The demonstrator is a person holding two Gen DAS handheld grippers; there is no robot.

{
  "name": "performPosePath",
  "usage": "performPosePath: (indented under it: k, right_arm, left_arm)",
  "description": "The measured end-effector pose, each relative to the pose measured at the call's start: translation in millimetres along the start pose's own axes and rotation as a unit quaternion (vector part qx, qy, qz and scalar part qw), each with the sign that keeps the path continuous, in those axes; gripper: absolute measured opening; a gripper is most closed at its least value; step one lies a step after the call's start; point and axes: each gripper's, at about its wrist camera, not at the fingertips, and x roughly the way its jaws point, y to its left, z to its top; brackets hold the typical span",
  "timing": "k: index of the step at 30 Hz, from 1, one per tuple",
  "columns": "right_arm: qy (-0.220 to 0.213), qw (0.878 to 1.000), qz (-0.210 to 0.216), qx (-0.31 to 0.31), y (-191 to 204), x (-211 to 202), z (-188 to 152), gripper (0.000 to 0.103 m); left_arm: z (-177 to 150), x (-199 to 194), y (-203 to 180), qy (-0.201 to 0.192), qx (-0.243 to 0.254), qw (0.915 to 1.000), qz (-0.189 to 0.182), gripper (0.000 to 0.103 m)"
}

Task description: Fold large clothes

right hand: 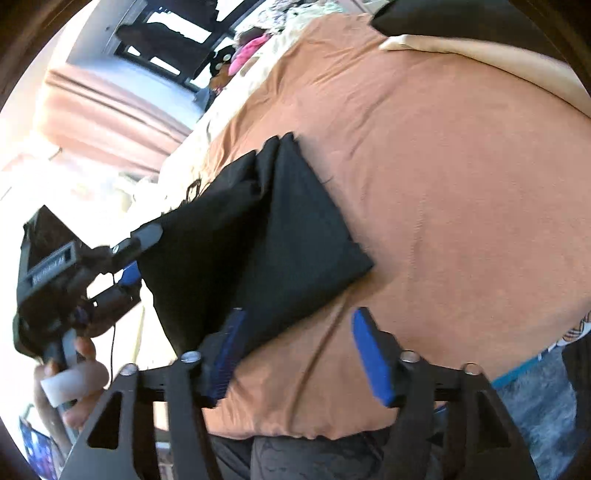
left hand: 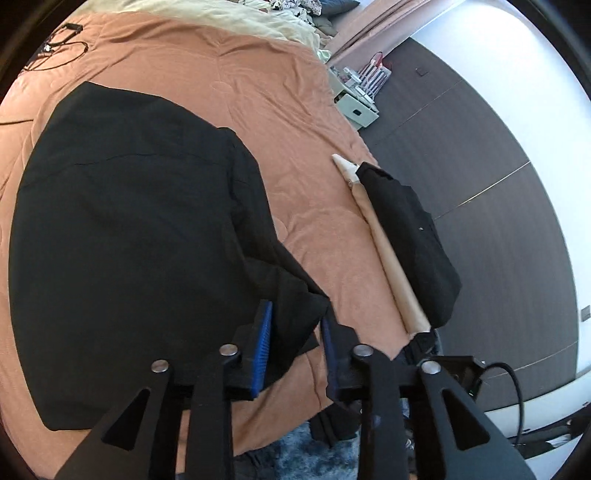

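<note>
A large black garment [left hand: 122, 229] lies spread on the orange bedspread [left hand: 258, 92]. In the left wrist view its near corner sits loosely between the blue pads [left hand: 263, 347] of my left gripper [left hand: 295, 350], whose jaws stand apart without pressing it. In the right wrist view the same black garment [right hand: 280, 236] shows as a folded flap on the bedspread [right hand: 443, 184]. My right gripper [right hand: 299, 354] is wide open above the bed's near edge, its left pad [right hand: 227, 354] beside the cloth's edge. At the left, a hand [right hand: 77, 373] holds the left gripper [right hand: 142, 254] by the cloth.
A second folded black piece [left hand: 410, 236] rests on a tan roll [left hand: 384, 254] along the bed's right edge. Cables [left hand: 59, 40] lie at the far left, a cream blanket [left hand: 240, 18] at the head. Small boxes [left hand: 354, 107] stand by a dark panelled wall [left hand: 480, 192]; a blue rug [left hand: 295, 443] lies below.
</note>
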Motion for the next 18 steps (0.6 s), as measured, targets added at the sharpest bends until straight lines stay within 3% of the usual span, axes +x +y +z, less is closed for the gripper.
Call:
performPosePath:
  k: [1, 3, 5, 7, 9, 15, 16, 17, 18]
  right_arm:
    - [-0.001, 1.0, 0.003, 0.002, -2, 0, 1, 0.066]
    - [0.002, 1.0, 0.01, 0.003, 0, 3, 4, 0.066]
    - [0.003, 1.0, 0.023, -0.004, 1, 2, 15, 0.066]
    - [0.003, 0.999, 0.033, -0.017, 14, 7, 17, 0.07]
    - [0.002, 0.999, 0.036, -0.033, 30, 13, 15, 0.085]
    - [0.007, 0.998, 0.026, -0.051, 57, 45, 27, 0.084]
    - [0.006, 0.998, 0.022, -0.055, 61, 45, 28, 0.083]
    - [0.004, 0.998, 0.016, -0.061, 66, 50, 30, 0.072]
    - [0.006, 0.998, 0.013, -0.067, 69, 54, 31, 0.047]
  left_arm:
    - [0, -9, 2, -0.009, 0.002, 0.9999, -0.008, 0.038]
    - [3, -27, 3, -0.035, 0.013, 0.9993, 0.01, 0.067]
    - [3, -48, 7, -0.064, 0.018, 0.9975, 0.023, 0.076]
    - [1, -68, 17, -0.08, 0.013, 0.9961, 0.036, 0.077]
    - [0, -80, 29, -0.087, 0.004, 0.9949, 0.052, 0.077]
    - [-23, -110, 89, -0.101, -0.025, 0.9854, 0.135, 0.077]
    - [-27, -109, 99, -0.102, -0.035, 0.9835, 0.145, 0.077]
    - [-30, -110, 108, -0.101, -0.043, 0.9825, 0.15, 0.077]
    - [-35, -111, 118, -0.098, -0.054, 0.9815, 0.155, 0.077]
